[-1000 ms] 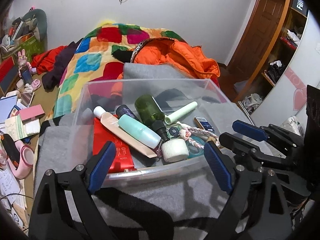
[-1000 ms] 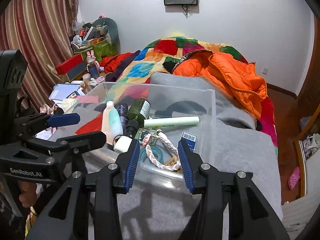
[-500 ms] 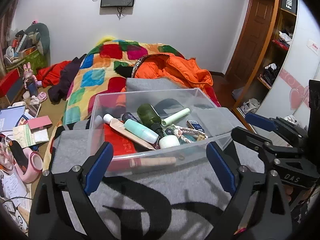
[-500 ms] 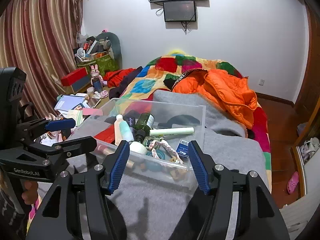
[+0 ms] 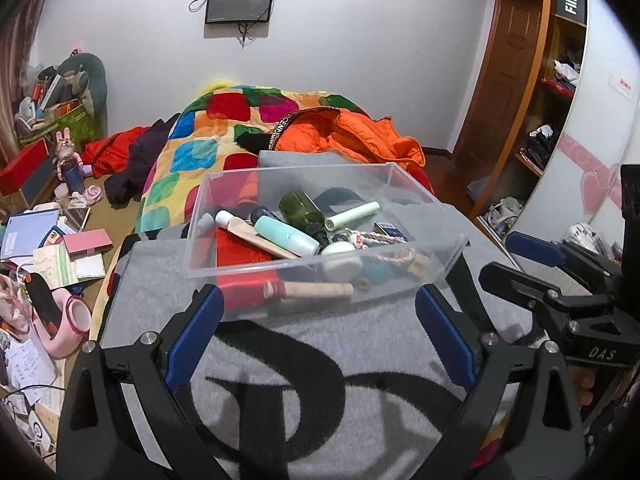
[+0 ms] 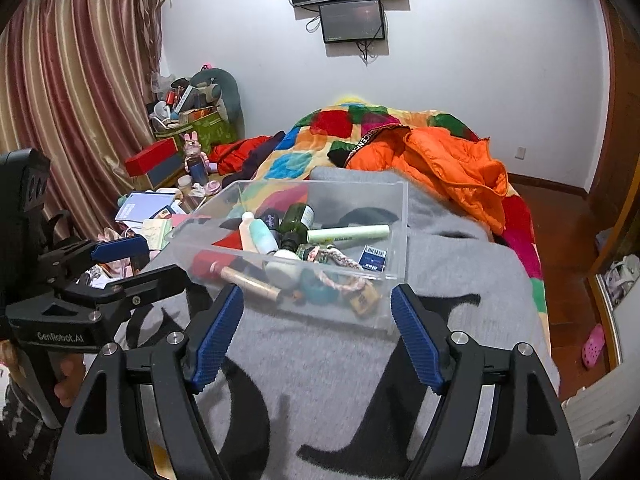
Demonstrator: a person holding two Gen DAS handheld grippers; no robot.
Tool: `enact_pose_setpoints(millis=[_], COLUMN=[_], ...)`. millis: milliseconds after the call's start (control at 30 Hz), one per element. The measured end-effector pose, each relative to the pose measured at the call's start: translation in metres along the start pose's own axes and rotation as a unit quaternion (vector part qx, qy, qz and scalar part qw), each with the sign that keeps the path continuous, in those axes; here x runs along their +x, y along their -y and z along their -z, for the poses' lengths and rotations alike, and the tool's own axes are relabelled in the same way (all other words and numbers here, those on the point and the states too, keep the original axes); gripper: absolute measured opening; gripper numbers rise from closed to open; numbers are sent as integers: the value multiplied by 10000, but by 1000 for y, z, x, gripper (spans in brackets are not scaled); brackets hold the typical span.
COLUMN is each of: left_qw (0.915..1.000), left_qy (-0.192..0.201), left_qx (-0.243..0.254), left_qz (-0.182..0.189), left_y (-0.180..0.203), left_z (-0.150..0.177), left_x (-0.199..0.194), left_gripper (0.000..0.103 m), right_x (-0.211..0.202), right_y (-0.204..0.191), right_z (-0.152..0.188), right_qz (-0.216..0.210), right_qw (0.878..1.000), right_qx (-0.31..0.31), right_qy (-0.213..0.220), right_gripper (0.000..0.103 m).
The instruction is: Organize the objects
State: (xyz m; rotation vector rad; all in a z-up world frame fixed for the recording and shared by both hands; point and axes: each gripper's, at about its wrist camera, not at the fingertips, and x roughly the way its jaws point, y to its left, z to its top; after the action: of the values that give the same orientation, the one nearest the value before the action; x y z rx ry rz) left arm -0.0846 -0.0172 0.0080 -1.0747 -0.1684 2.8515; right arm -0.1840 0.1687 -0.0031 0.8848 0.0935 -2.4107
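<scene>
Both grippers have pulled back from the clear bin [image 5: 320, 256] since the earlier frames; it now sits farther off, its whole rim in view. Left gripper [image 5: 318, 332] and right gripper [image 6: 316, 334]: jaws spread wide, holding nothing, each hovering over the grey blanket [image 5: 280, 380] near the bin's front wall. Bin contents lie jumbled: green bottle [image 5: 302, 208], teal bottle [image 5: 286, 236], pale green tube [image 5: 352, 215], braided cord [image 6: 334, 258], red packet [image 5: 240, 252]. Judgement: the bin looks filled, possibly near done. Open blanket lies near and right of the bin; orange jacket [image 6: 452, 164] crowds the far side, and the bed edge drops off left.
</scene>
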Motion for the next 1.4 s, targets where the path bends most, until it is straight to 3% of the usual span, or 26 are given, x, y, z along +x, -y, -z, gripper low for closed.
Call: enact_pose_setpoints(millis=[1167,1400], left_qw=[10000,9999], left_qy=[49,92], left_qx=[8,80], left_qz=[46,1], left_y=[6,10], left_z=[5,5], left_x=[-9,-11], left_gripper=[98,98], right_x=[-2,-3], right_y=[1,0], right_z=[10,9], right_qz=[-77,-67], right_qw=[9998,9998], right_qx=[181,193], right_qy=[-107,-75], right_gripper=[74,78])
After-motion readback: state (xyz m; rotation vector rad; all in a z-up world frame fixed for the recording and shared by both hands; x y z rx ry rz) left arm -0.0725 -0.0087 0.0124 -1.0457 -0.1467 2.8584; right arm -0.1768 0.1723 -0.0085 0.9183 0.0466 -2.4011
